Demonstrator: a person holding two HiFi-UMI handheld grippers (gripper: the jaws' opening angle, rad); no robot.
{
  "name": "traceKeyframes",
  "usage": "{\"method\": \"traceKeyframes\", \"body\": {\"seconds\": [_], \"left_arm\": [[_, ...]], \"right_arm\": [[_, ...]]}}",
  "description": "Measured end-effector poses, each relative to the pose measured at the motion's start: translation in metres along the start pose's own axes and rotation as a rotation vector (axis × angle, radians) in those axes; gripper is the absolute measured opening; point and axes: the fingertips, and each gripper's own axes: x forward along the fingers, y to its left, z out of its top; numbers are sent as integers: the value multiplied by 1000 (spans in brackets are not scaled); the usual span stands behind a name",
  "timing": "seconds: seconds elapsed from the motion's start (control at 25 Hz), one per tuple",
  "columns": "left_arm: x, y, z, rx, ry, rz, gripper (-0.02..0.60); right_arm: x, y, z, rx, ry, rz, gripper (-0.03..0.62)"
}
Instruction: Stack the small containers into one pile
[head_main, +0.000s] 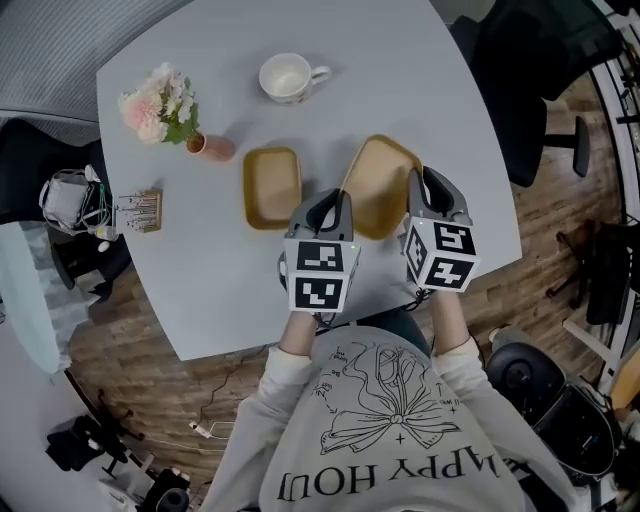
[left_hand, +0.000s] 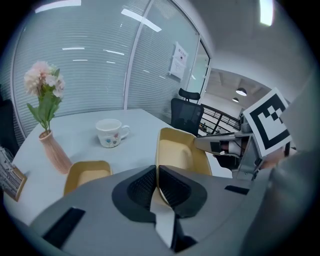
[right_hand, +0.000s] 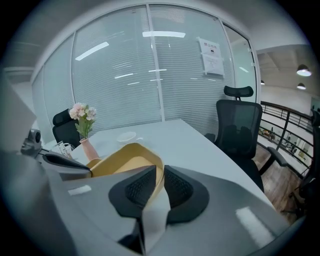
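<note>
A pale grey table (head_main: 200, 120) with rounded corners filled the head view, standing on wood-plank flooring (head_main: 555, 225) with a black office chair (head_main: 540, 90) at its far right side. On the tabletop sat a white mug (head_main: 288, 77) with a small floral print, a pink vase (head_main: 212, 148) of pale pink flowers (head_main: 158, 103) that the left gripper view showed upright, and a small rack (head_main: 140, 211) near the left edge.

Two tan containers were in play. The other container (head_main: 272, 187) lay flat on the table, open side up, just left of the grippers. The lifted container (head_main: 380, 182) was clear of the surface and tilted, its far end higher, carried between both tools – apart from the flat one, not yet over it.

The left gripper (head_main: 333, 200) had its jaws nearly together, the black ribbed pads pinching the thin near-left rim of the lifted container. The right gripper (head_main: 427, 180) was clamped the same way on the near-right rim, the tan wall running between its pads.

Beyond the table, the gripper views showed a curved glass partition (left_hand: 90, 65) backed by horizontal blinds, a paper notice (right_hand: 212, 56) stuck to the glass, and round ceiling lights (right_hand: 303, 70) over a railed area behind
</note>
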Motion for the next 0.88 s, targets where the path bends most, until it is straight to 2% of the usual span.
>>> {"method": "traceKeyframes", "body": {"seconds": [0.52, 0.68, 0.88], "left_arm": [[-61, 78, -13, -124, -81, 122, 25], [-71, 96, -16, -154, -94, 157, 25], [-79, 114, -23, -185, -99, 188, 25]], "right_arm": [[17, 109, 32, -162, -71, 163, 58], [27, 132, 35, -215, -64, 198, 58], [37, 152, 30, -232, -43, 230, 58]]}}
